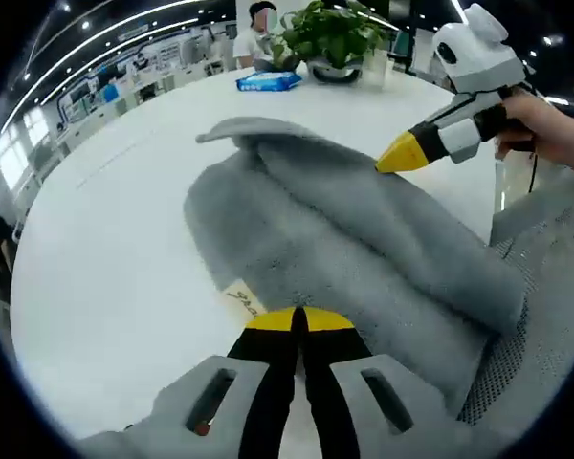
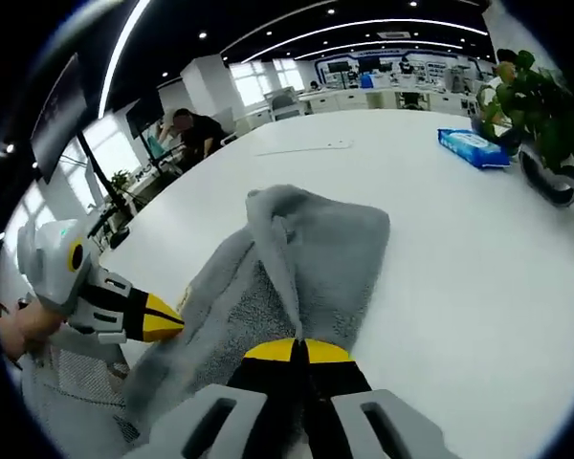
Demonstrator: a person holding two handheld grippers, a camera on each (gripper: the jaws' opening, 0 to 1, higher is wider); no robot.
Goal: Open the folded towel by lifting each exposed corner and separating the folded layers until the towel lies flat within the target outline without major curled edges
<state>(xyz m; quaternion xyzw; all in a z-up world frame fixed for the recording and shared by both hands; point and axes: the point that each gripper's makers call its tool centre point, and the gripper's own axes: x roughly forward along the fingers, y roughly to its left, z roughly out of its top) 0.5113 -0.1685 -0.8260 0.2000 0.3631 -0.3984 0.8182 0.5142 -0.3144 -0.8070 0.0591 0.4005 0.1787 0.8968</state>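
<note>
A grey towel (image 1: 344,229) lies folded and rumpled on the white table (image 1: 105,268), with one flap turned over at its far end (image 1: 253,134). A small label (image 1: 244,301) shows at its near edge. My left gripper (image 1: 299,320) has its yellow tips pressed together at that near edge, shut on the towel. My right gripper (image 1: 402,155), held by a hand (image 1: 555,129), bites the towel's opposite edge. In the right gripper view my right gripper (image 2: 299,351) is shut on the towel (image 2: 306,249), and the left gripper (image 2: 161,320) pinches the towel's side at the left.
A blue packet (image 1: 268,82) (image 2: 472,148) and a potted plant (image 1: 330,38) (image 2: 550,124) stand at the table's far side. A thin faint line (image 2: 306,146) runs across the table beyond the towel. Grey mesh fabric (image 1: 545,287) lies beside the towel. A person (image 2: 196,129) sits at a desk behind.
</note>
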